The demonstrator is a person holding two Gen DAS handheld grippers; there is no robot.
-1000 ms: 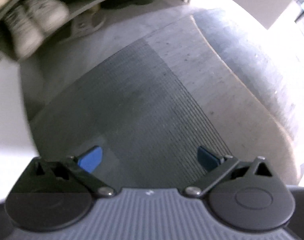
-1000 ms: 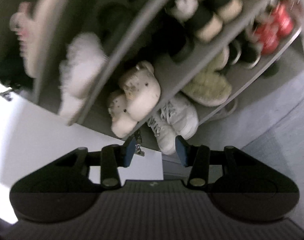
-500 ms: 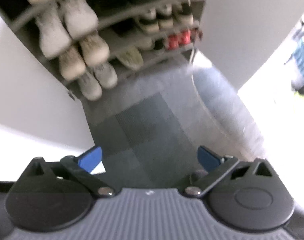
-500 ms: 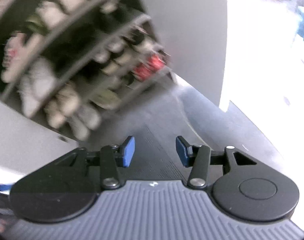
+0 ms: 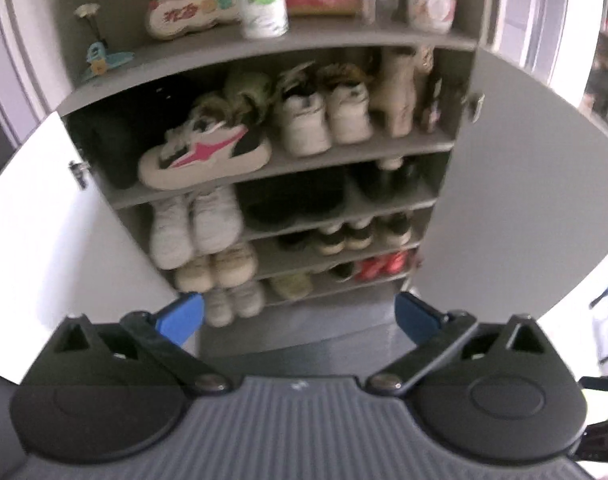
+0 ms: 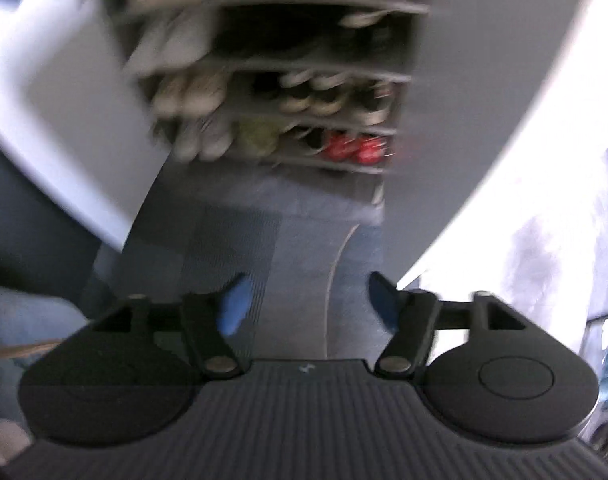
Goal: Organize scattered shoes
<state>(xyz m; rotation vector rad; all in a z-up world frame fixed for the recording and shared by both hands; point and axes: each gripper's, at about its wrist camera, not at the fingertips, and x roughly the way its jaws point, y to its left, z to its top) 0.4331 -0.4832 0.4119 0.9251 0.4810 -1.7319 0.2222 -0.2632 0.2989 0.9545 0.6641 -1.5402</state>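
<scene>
Risen since earlier, both empty claws, left [image 5: 299, 316] and right [image 6: 306, 304], gape wide, well short of the shelved shoes [image 5: 205, 156].

Sneaker [image 5: 203, 156] lies sideways on cabinet [image 5: 263, 168] shelf, left of paired shoes [image 5: 326, 120].

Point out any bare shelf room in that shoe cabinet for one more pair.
Little shows. The top shoe shelf's left end, beside the pink-and-white sneaker, looks dark; whether it is bare is unclear. The floor before the cabinet is bare. All other shelves look crowded.
</scene>
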